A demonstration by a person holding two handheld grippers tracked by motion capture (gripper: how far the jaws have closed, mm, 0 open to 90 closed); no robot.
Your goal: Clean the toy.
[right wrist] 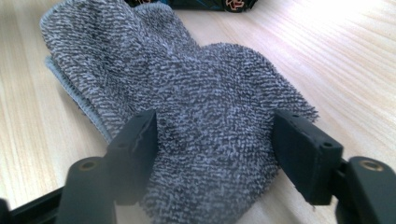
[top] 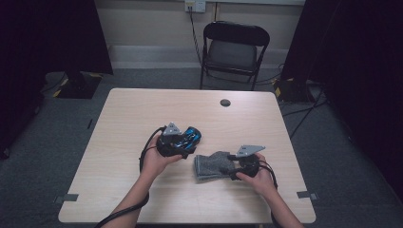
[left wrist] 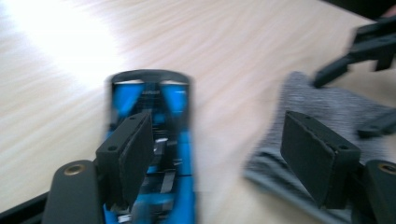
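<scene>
- Left tool [top: 189,141] hangs over a blue-and-black toy car [top: 192,136] near mid-table [top: 142,109], jaws spread wide. In the left gripper view one pad [left wrist: 126,154] sits above the car [left wrist: 154,140], the other over the cloth [left wrist: 322,107]; no grip on either, pic blurred.
- Right tool [top: 231,165] is set at the edge of a grey knit cloth [top: 212,165], which lies crumpled on the table just right of the car.
- Right gripper view: cloth [right wrist: 196,107] bunched btwn the two pads [right wrist: 137,149], jaws wide apart; whether the pads press the fabric can't be told.
</scene>
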